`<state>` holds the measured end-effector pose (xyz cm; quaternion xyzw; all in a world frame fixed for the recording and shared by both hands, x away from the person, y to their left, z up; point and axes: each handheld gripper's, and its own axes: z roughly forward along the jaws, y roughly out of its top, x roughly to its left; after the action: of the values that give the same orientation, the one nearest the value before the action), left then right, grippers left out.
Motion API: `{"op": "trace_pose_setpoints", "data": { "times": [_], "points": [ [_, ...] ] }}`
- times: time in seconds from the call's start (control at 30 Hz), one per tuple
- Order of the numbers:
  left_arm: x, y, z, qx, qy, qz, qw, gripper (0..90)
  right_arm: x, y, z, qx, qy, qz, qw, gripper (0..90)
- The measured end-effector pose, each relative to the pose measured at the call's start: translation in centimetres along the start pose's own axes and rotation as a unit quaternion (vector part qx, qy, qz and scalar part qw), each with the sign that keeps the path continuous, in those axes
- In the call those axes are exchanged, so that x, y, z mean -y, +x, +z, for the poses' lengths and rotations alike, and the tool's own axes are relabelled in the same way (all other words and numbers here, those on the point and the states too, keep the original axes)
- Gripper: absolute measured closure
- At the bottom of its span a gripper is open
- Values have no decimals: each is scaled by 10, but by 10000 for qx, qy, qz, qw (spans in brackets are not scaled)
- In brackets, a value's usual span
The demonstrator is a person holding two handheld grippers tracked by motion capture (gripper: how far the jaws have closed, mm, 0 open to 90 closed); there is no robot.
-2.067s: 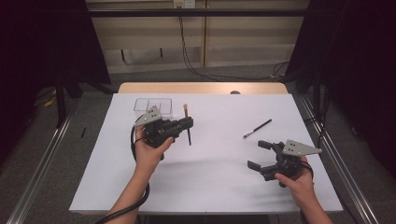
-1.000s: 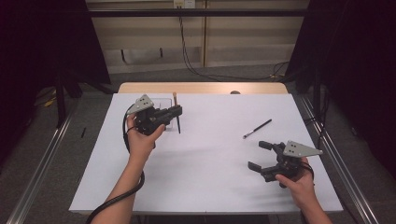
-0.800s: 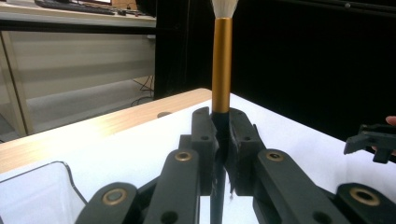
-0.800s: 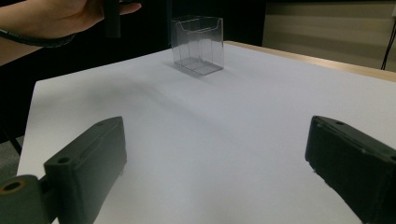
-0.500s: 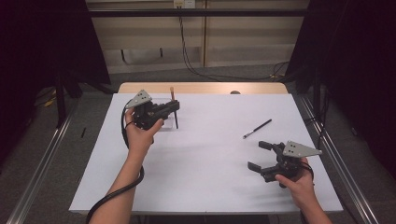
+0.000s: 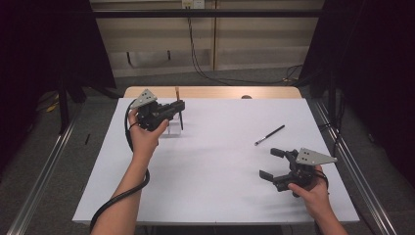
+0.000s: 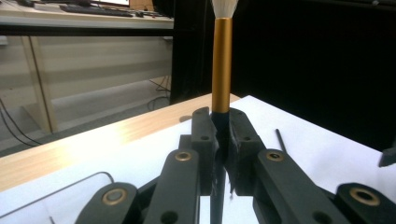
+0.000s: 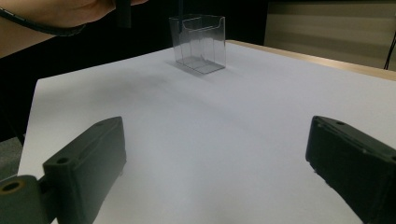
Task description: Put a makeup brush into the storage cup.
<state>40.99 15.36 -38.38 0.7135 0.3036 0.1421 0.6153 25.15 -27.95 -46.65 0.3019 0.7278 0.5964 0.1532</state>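
Observation:
My left gripper (image 6: 178,105) is shut on a brush (image 6: 180,117) with a black handle and a gold ferrule (image 7: 222,60). It holds the brush upright, bristles up, at the back left of the table. The handle's lower end hangs just over a clear plastic box (image 6: 169,129), which stands open-topped on the white sheet (image 8: 198,42). In the left gripper view the pads (image 7: 204,135) press the handle from both sides. My right gripper (image 6: 268,163) rests low at the front right, open, with bare sheet between its jaws (image 8: 215,154).
A second thin black brush (image 6: 269,135) lies flat on the sheet right of centre, beyond my right gripper. The table's wooden back edge (image 6: 220,92) runs behind the box. Metal rails (image 6: 352,161) flank the table on both sides.
My left gripper has carried the brush back and to the left until it hangs over the clear box, drifting little in the last half second. The right gripper has stayed put.

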Motion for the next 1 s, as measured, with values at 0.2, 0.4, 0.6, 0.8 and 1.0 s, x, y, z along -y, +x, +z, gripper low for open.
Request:
{"op": "trace_pose_setpoints", "data": {
  "times": [0.2, 0.4, 0.6, 0.8, 1.0],
  "points": [
    [-2, 5, 2, -58, 22, -11, 10000, 830, 0, 0, 0, -9, 14, -31, 10000, 44],
    [-6, 10, 3, -113, 14, -20, 9999, 830, 0, 0, 0, 2, 4, -38, 10000, 44],
    [-10, 13, 2, -155, -65, -51, 9998, 830, 1, 0, 1, -12, 44, -45, 10000, 44],
    [-11, 15, 6, -226, -8, -3, 9997, 830, 0, 0, 1, -15, 32, -53, 10000, 44],
    [-13, 18, 7, -282, -14, 7, 9996, 830, 1, 0, 1, -14, 47, -57, 10000, 44]
  ]
}}
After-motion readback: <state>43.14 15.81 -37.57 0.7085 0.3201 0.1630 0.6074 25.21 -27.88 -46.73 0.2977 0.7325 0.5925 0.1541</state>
